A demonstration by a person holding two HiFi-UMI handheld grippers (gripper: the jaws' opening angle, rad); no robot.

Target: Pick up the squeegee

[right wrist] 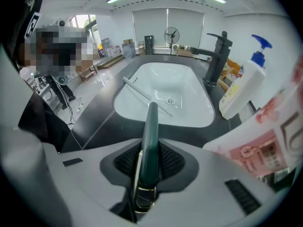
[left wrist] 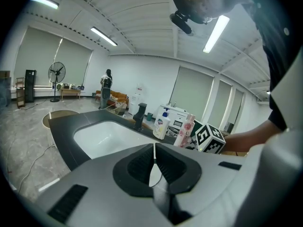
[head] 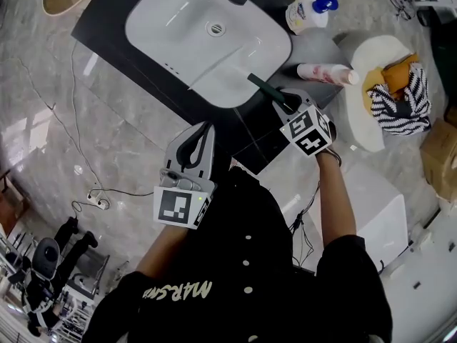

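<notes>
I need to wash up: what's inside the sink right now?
The sink holds its drain and the squeegee blade, lying across the bowl; the right gripper clamps the green handle. Whether the blade touches the bottom is hidden.

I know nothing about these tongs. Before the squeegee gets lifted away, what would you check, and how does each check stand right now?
1. Grip: right tongs shut on the squeegee handle: ok.
2. Handle sits centred between the pads: ok.
3. Blade end free of the sink: cannot tell; it lies across the basin.
4. Room on the right: pink bottle is very close and could get knocked: not ok.
5. Faucet out of the lifting path: ok.
6. left tongs shut, empty, held aside: ok.
</notes>
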